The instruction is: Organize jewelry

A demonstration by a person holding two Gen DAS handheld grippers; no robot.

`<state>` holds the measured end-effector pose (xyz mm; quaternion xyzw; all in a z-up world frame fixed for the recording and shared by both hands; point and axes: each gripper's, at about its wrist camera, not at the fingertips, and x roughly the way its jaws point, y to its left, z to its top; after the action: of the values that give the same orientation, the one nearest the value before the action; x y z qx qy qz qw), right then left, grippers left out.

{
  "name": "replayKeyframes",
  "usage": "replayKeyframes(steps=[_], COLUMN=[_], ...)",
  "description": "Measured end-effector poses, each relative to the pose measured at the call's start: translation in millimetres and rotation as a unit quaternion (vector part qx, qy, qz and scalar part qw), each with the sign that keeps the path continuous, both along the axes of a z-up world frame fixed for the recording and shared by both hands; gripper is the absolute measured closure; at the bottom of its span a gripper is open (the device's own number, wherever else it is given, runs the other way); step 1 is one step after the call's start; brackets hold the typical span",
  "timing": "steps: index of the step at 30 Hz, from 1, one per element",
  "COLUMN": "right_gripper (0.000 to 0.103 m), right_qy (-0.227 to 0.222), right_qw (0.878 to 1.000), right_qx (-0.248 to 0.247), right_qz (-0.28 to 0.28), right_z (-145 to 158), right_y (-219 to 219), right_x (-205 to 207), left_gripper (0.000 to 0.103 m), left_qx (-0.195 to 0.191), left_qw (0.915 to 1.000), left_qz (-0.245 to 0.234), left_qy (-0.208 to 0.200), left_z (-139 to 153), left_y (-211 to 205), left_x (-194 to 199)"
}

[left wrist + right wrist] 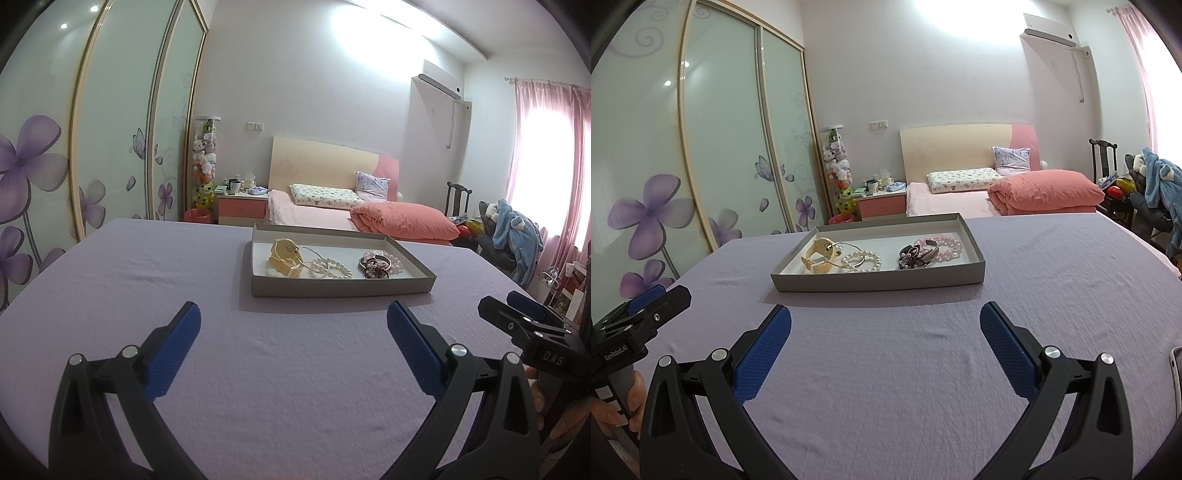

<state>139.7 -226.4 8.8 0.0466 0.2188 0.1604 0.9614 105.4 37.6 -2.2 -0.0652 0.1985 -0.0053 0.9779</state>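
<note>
A shallow grey tray (340,286) (879,282) rests on the lilac cloth. Inside it lie a cream watch (283,256) (817,255), a thin silver bangle (314,254) (846,246), a pearl bracelet (330,268) (861,261), a dark beaded piece with a metal cuff (375,267) (918,254) and a pink bead bracelet (391,258) (943,243). My left gripper (293,325) hovers open over bare cloth short of the tray, nothing between its blue pads. My right gripper (885,325) is likewise open and empty, just before the tray's front wall.
The table is covered with a lilac cloth (147,280) (1052,280). The right gripper's head (528,317) shows at the left view's right edge, the left one (646,306) at the right view's left. A phone edge (1176,373) lies at the right. Bed (332,218) and wardrobe stand behind.
</note>
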Motion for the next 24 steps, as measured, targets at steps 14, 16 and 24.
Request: replayKeyframes(steps=[14,16,24], right_gripper=[0.002,0.002,0.002], right_qy=[0.001,0.001,0.001], right_qw=[1.0,1.0,1.0], right_qx=[0.001,0.0,0.001], right_qz=[0.0,0.0,0.0], right_z=[0.6,0.6,0.6], right_y=[0.0,-0.4,-1.1], right_x=[0.3,0.4,0.2], left_gripper=[0.004,0.004,0.004], left_qx=[0.003,0.004,0.001], left_qw=[1.0,1.0,1.0], left_qz=[0.002,0.004,0.002], left_qy=[-0.002,-0.005,-0.005], left_z=[0.8,0.7,0.5], left_y=[-1.1,-0.7,3.1], left_x=[-0.4,-1.6,-3.2])
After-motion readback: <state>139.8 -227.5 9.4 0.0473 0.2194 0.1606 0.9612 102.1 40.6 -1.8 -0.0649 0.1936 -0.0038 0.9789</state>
